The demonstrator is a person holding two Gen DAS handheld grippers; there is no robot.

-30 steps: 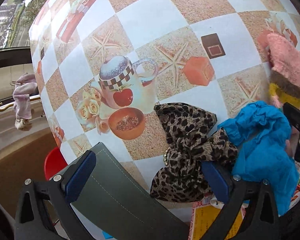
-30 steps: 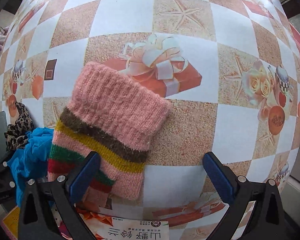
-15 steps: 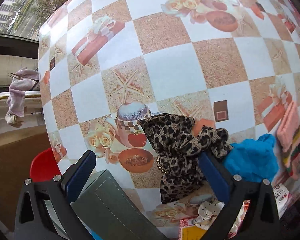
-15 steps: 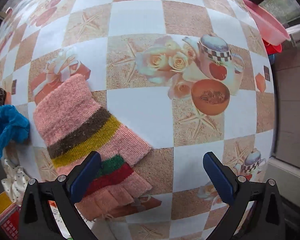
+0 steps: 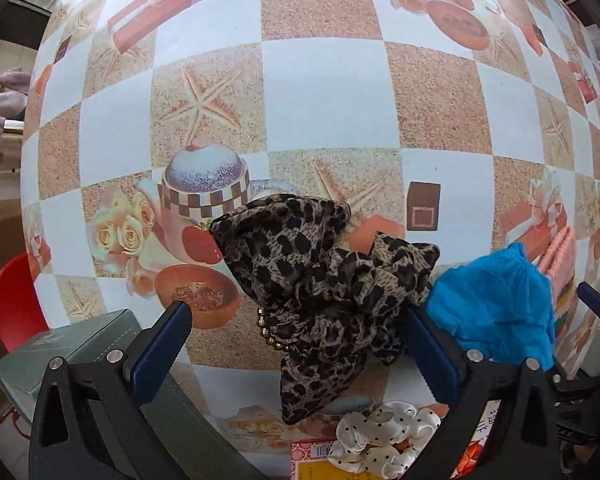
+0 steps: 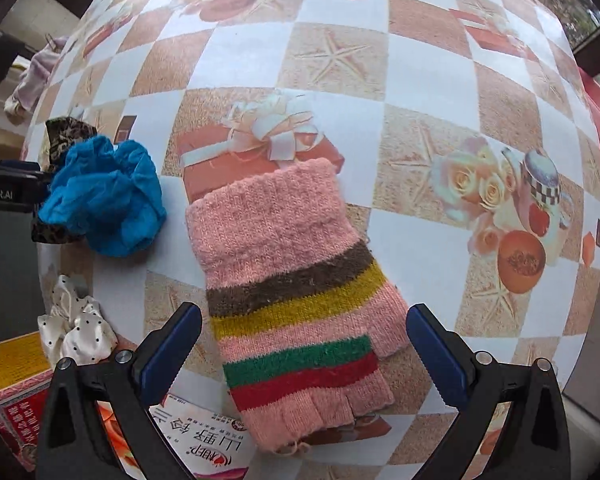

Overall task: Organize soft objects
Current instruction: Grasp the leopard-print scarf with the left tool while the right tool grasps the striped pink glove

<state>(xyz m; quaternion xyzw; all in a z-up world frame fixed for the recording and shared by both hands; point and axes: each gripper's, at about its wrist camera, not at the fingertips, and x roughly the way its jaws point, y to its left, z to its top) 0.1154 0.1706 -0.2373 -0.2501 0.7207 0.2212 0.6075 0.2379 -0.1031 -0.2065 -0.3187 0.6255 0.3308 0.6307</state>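
Note:
A leopard-print fabric bow [image 5: 320,280] lies on the patterned tablecloth, between the spread fingers of my left gripper [image 5: 296,344], which is open. A crumpled blue cloth [image 5: 496,304] sits just right of it, also seen as the blue cloth [image 6: 104,196] in the right wrist view. A white polka-dot scrunchie [image 5: 384,436] rests near the table's front edge. A pink knitted glove [image 6: 292,292] with brown, yellow, green and red stripes lies flat between the fingers of my open right gripper [image 6: 304,344].
A grey-green box [image 5: 72,352] stands at the left front corner, with a red chair [image 5: 12,300] beyond the edge. A red and yellow carton [image 6: 8,376] and a printed packet [image 6: 204,440] lie near the front. The tablecloth [image 5: 328,92] stretches far ahead.
Both gripper views swung and drew in. The bow now sits centred between the left fingers, and the glove now sits centred between the right fingers. Both grippers stayed open.

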